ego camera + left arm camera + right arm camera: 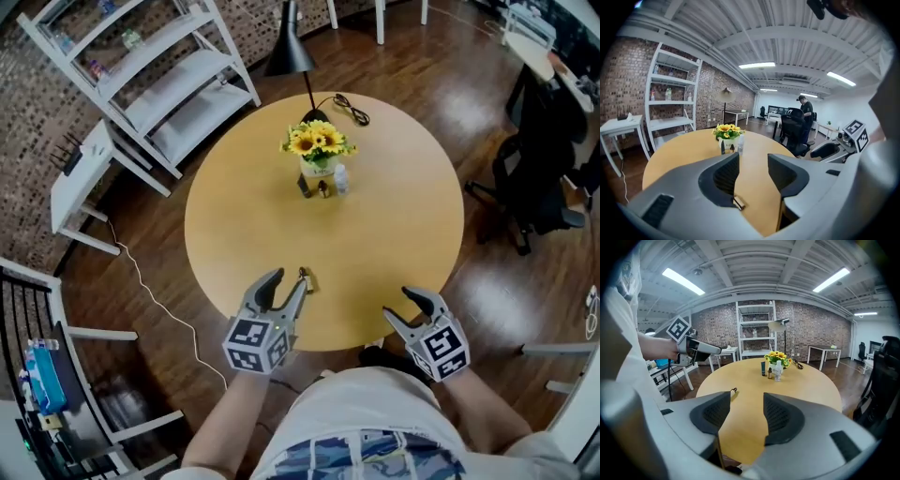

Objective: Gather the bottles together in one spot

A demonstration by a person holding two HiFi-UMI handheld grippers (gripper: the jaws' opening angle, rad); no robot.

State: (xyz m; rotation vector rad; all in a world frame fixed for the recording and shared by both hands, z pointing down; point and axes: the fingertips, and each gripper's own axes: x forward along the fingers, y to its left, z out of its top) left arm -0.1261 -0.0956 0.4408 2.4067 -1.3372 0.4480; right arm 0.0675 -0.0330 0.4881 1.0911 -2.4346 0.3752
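Note:
A small bottle lies on its side near the front of the round wooden table. It shows low under the left jaw in the left gripper view. My left gripper is open just beside it, with nothing between the pads. By the sunflower pot stand a dark tube, a small brown bottle and a clear bottle, close together. The right gripper view shows that group far ahead. My right gripper is open and empty at the table's front edge.
A black floor lamp and its cable reach the table's far edge. A white shelf unit and a small side table stand at the left. An office chair is at the right.

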